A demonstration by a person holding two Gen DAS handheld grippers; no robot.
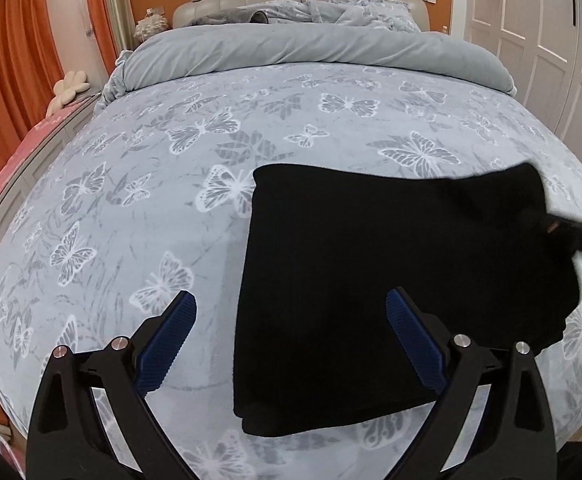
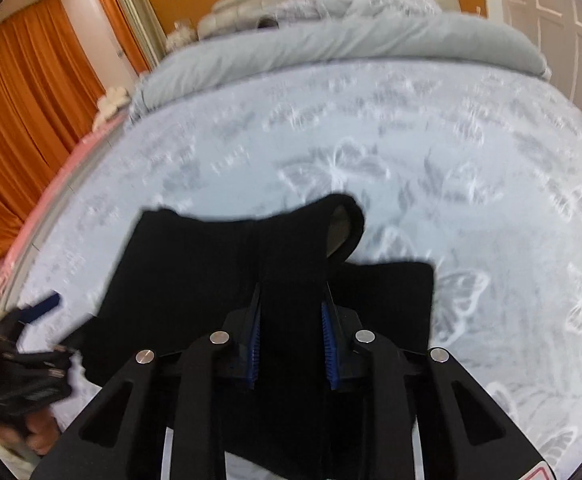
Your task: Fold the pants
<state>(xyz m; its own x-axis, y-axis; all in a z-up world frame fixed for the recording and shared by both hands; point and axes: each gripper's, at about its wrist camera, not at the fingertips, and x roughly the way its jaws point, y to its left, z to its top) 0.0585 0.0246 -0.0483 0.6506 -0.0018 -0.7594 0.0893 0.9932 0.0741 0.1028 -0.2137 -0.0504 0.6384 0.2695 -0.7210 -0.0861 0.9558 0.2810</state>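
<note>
Left wrist view: black pants [image 1: 371, 280] lie on the bed [image 1: 139, 208], already folded into a compact near-rectangular stack on the butterfly-print cover, toward the foot of the bed and nearer its right side. Left claw [image 1: 291, 312] hangs above the near-left part of the stack, jaws spread wide, blue ribbed pads [image 1: 171, 340] bare, gripping nothing. One pad sits over the cover, the other over the cloth; whether either touches is not clear. Judged: it is released so the right side can work the fabric alone, and placed to pin or catch the left edge if needed. Right wrist view, blurred by motion: right claw [image 2: 291, 312] is clenched on a thick bunch of the pants, cloth packed between both blue pads and humping up ahead of the tips into a raised fold with a paler lining showing inside. The grip looks deep, probably taking several layers at once so they travel together. In the left wrist view that same claw enters from the right edge at the stack's far-right corner, which is lifted slightly. Likely step: carrying this end over for a last fold, or shifting the bundle. Risk, as judged: an inner layer slipping and skewing the stack. A rolled grey duvet [image 1: 311, 48] lies well apart, toward the headboard.
</note>
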